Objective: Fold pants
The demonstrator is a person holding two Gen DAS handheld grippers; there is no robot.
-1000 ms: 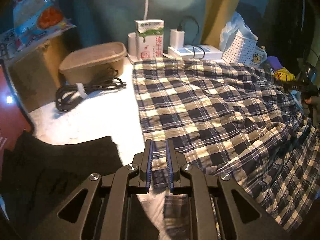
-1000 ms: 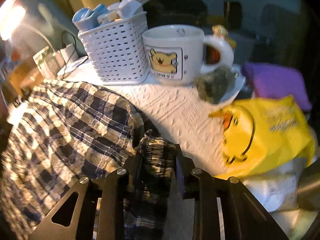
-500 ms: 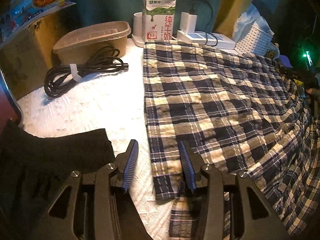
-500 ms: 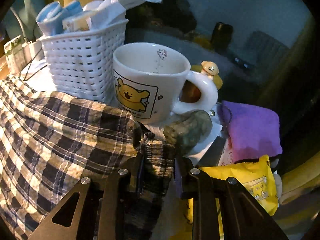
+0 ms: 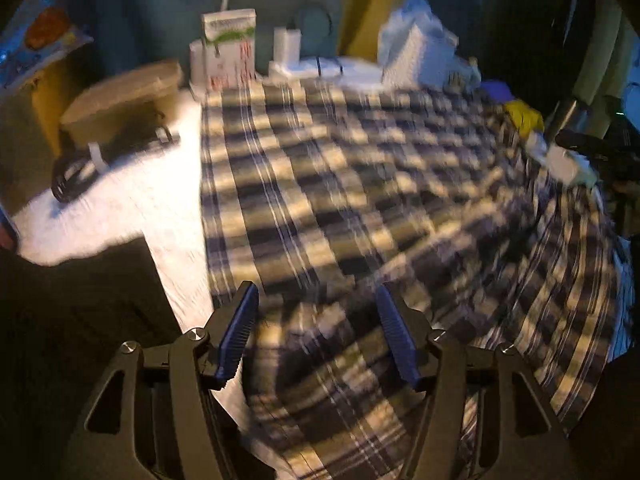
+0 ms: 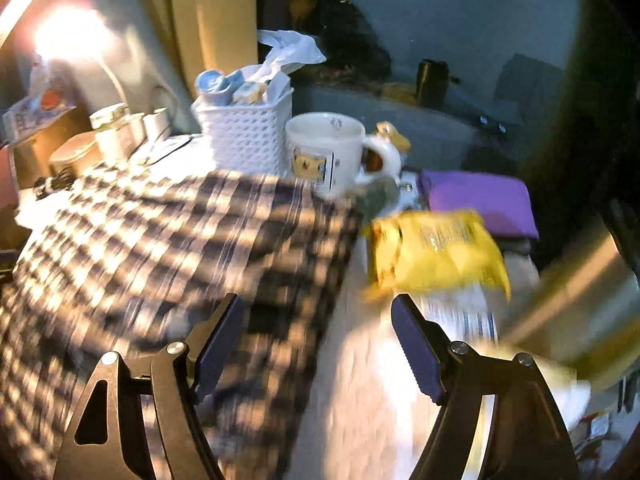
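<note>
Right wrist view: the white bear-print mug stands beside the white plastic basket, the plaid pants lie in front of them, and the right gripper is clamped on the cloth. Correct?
Not quite. In the right wrist view the right gripper is not clamped; its jaws have just been opening and stand apart above the plaid pants. The white bear-print mug does stand beside the white plastic basket.

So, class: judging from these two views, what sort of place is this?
Probably a home, on a cluttered table or desk rather than in a workshop: plaid pants lie spread beside a milk carton, a cartoon mug and a white basket of odds and ends.
</note>
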